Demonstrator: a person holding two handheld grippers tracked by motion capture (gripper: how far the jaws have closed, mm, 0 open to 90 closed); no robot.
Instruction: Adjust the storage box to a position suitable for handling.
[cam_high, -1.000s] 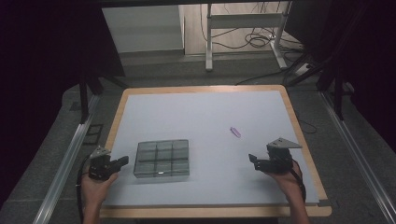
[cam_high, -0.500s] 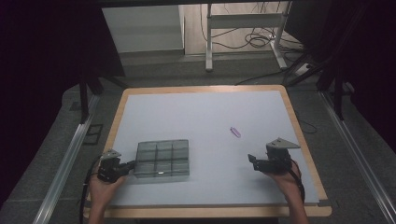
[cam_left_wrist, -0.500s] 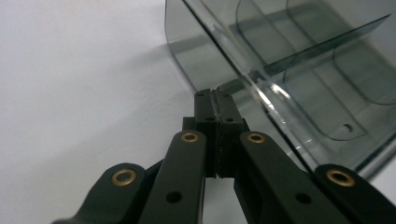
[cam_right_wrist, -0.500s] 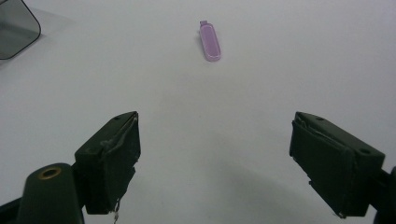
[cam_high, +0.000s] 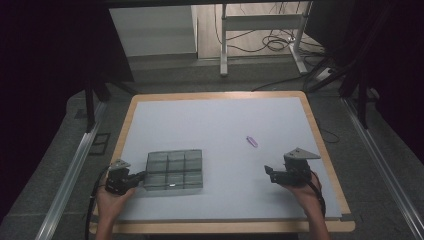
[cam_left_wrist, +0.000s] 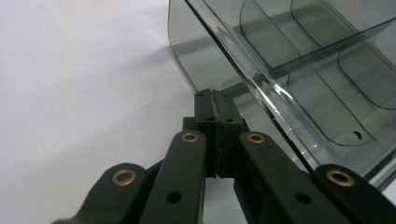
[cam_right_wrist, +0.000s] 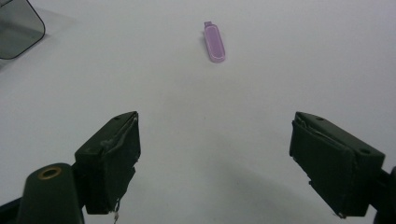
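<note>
No writing, brand or label can be read on anything here. The left gripper (cam_high: 141, 175) has its fingers (cam_left_wrist: 205, 109) pressed together with nothing between them, their tips right at the near left wall of the smoky clear tray (cam_high: 173, 170), which lies on the table (cam_high: 210, 125) toward its front left; whether the tips touch the wall I cannot tell. In the left gripper view the tray (cam_left_wrist: 299, 70) shows its curved dividers and empty compartments. The right gripper (cam_high: 268, 172) rests at the front right with its fingers (cam_right_wrist: 112, 154) wide apart and holding nothing. A small purple stick (cam_high: 252, 141), well apart from the tray, lies ahead of that gripper on the bare table. Compared with a second ago, the left gripper has come in from the table's left edge toward the tray; the right gripper, tray and stick lie where they were.
</note>
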